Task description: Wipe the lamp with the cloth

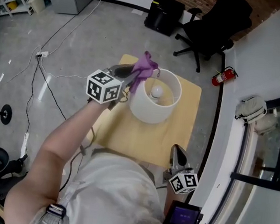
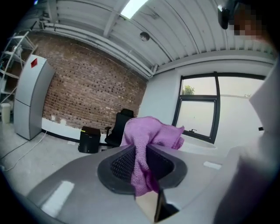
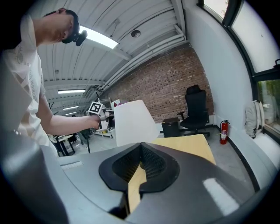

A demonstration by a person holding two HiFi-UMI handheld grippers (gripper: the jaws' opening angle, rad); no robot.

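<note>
A white lamp shade (image 1: 153, 108) with a lit bulb (image 1: 156, 92) inside stands on a small wooden table (image 1: 142, 139). My left gripper (image 1: 134, 76) is shut on a purple cloth (image 1: 144, 67) and holds it at the shade's upper left rim. In the left gripper view the cloth (image 2: 148, 135) bunches out between the jaws and drapes over them. My right gripper (image 1: 177, 152) hovers at the table's near right corner, away from the lamp, with its jaws together and nothing in them. The right gripper view shows the shade (image 3: 133, 122) ahead to the left, above the table (image 3: 188, 146).
A black office chair (image 1: 214, 22) and a black box (image 1: 164, 13) stand beyond the table. A red fire extinguisher (image 1: 223, 76) leans by the curved white wall. Cables (image 1: 44, 74) run across the floor at left. A small screen (image 1: 183, 217) sits below the right gripper.
</note>
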